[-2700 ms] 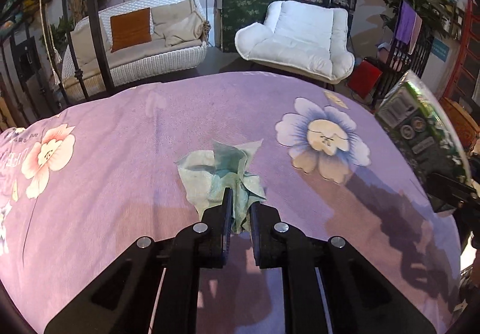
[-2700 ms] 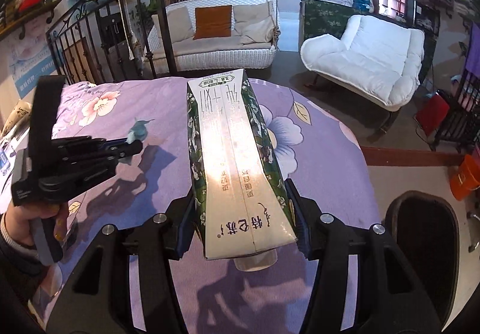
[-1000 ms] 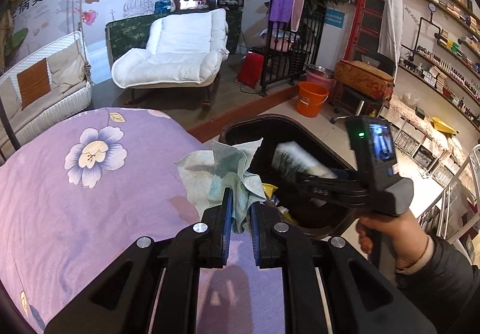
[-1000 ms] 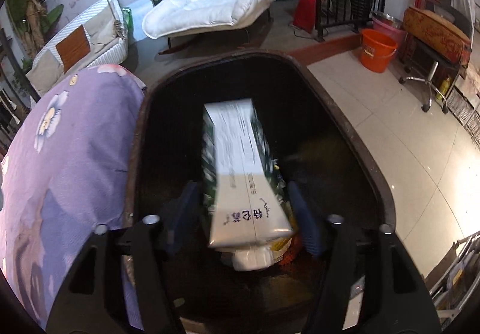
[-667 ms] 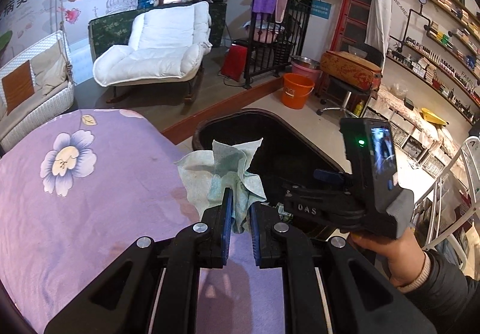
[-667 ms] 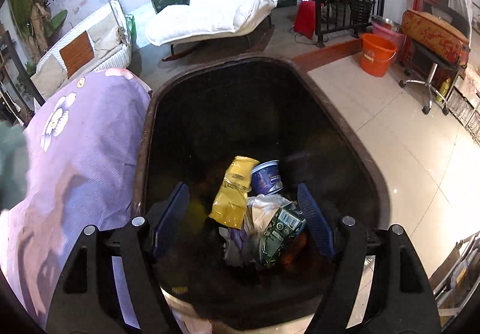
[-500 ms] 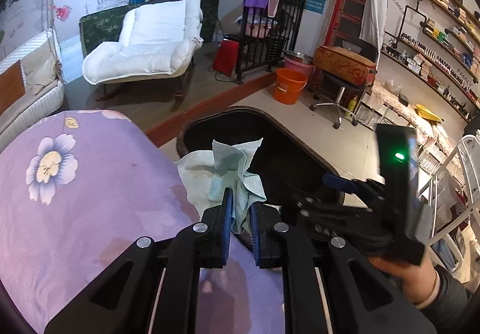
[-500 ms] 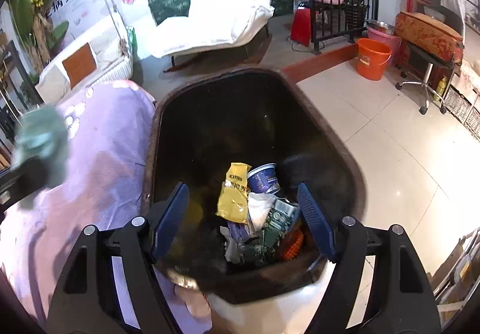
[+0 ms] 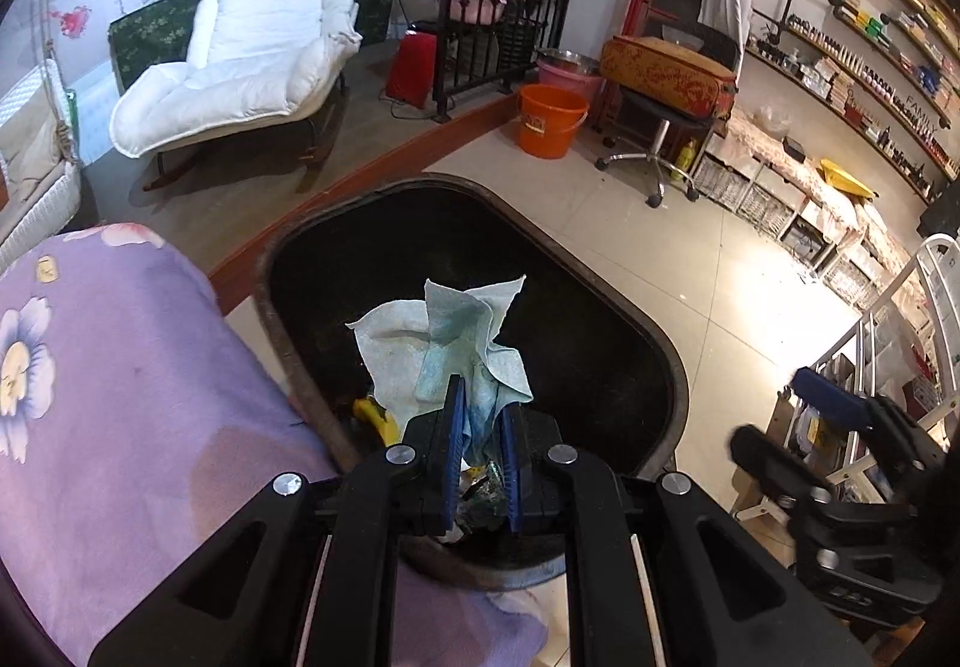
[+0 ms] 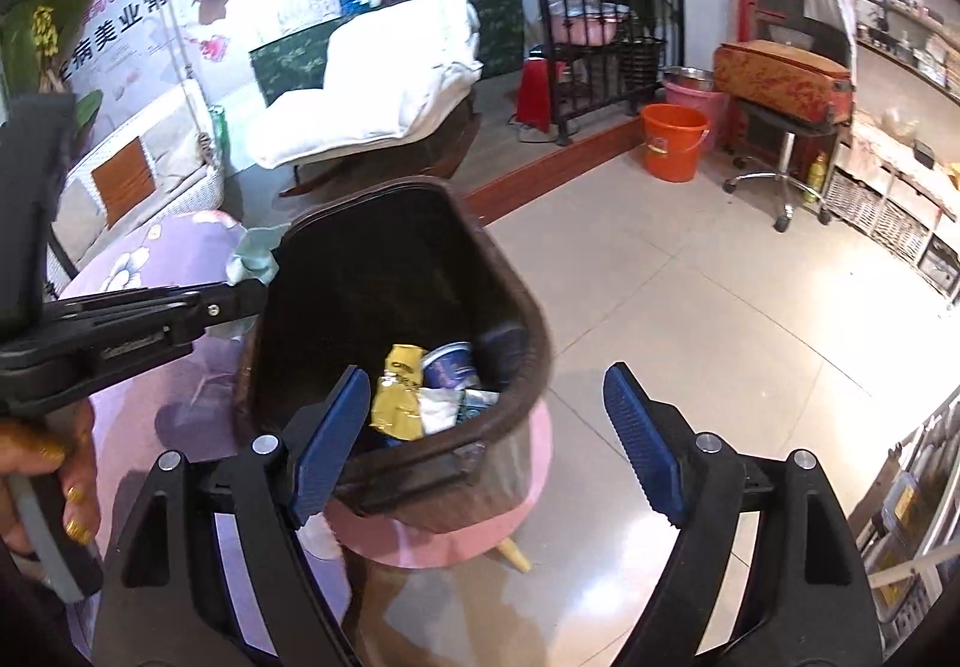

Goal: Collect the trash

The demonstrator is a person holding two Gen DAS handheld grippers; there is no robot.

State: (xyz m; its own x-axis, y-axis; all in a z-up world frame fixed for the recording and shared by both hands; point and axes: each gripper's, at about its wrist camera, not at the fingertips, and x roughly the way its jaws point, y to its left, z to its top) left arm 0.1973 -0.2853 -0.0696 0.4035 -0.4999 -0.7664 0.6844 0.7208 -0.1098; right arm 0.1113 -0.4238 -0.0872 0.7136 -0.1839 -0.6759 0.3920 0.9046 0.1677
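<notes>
Left gripper [image 9: 478, 427]: clamped on crumpled pale green tissue [image 9: 444, 343], above dark brown bin [image 9: 606, 283].
Right gripper [image 10: 486, 439]: jaws spread, nothing held, bin [image 10: 396, 247] ahead.

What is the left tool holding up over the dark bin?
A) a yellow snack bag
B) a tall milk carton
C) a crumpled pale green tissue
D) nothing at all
C: the left tool is shut on a crumpled pale green tissue, held above the open dark brown bin; the yellow snack bag lies inside the bin, and the right tool is open and empty.
</notes>
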